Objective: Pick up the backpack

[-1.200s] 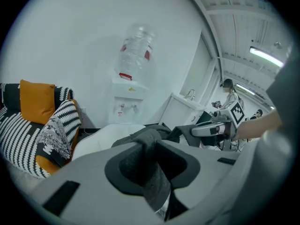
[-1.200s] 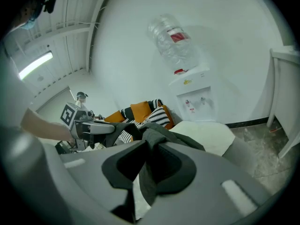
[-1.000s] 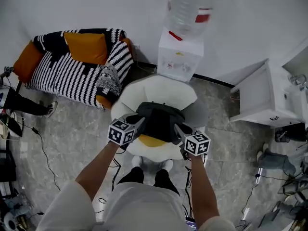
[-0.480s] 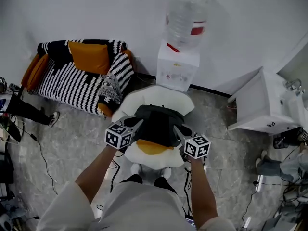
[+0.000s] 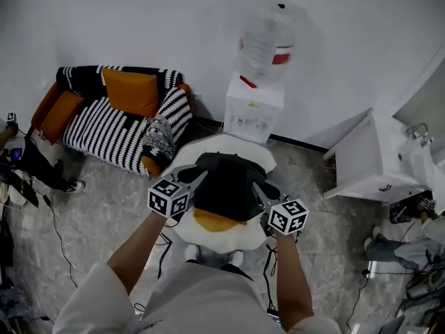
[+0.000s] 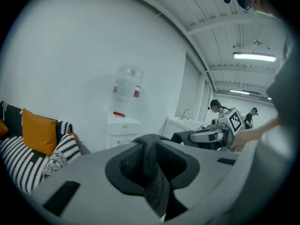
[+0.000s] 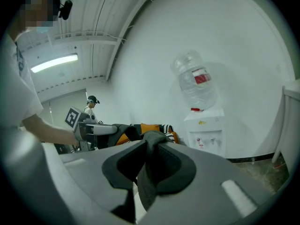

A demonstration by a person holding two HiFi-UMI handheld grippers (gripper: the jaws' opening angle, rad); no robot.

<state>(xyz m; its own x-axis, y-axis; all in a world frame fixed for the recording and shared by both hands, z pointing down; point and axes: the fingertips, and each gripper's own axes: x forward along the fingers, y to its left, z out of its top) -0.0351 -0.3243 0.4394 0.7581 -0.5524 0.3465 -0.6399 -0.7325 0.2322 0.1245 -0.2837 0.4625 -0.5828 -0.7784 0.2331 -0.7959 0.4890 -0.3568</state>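
l gripper (image 5: 201, 177) + r gripper (image 5: 259, 188) each clenched on dark fabric at opp. sides of backpack (image 5: 226, 186); two-sided hold prob. so it hangs level over white seat (image 5: 240, 237).
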